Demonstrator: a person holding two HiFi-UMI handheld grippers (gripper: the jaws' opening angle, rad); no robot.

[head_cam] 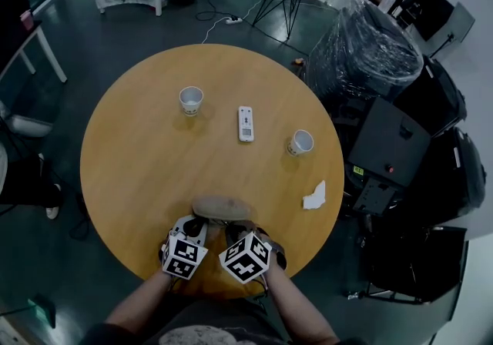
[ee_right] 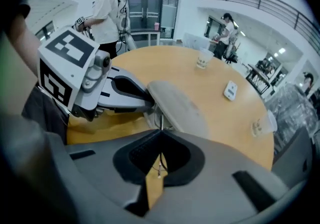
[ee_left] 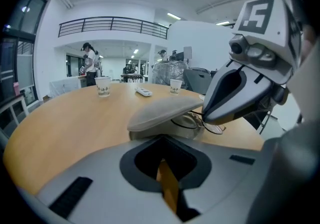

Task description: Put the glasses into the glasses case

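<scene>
Taupe and matte, the clamshell glasses case [head_cam: 222,207] lies at the near edge of the round wooden table [head_cam: 139,151]. Its long axis runs side to side and its smooth domed lid is raised. Thin wire-framed glasses [ee_left: 187,122] sit under that lid at the case's right end, partly inside the shell, with one lens rim jutting past it. The right gripper [ee_right: 160,135], on the case's right, has its jaws pressed together on a slim metal temple, so it is the one carrying the glasses. The left gripper [ee_left: 164,140], at the case's left near side, is closed on the shell's rim, seemingly steadying it. Sliding the frame leftward along the case's length looks like what is left to do.
</scene>
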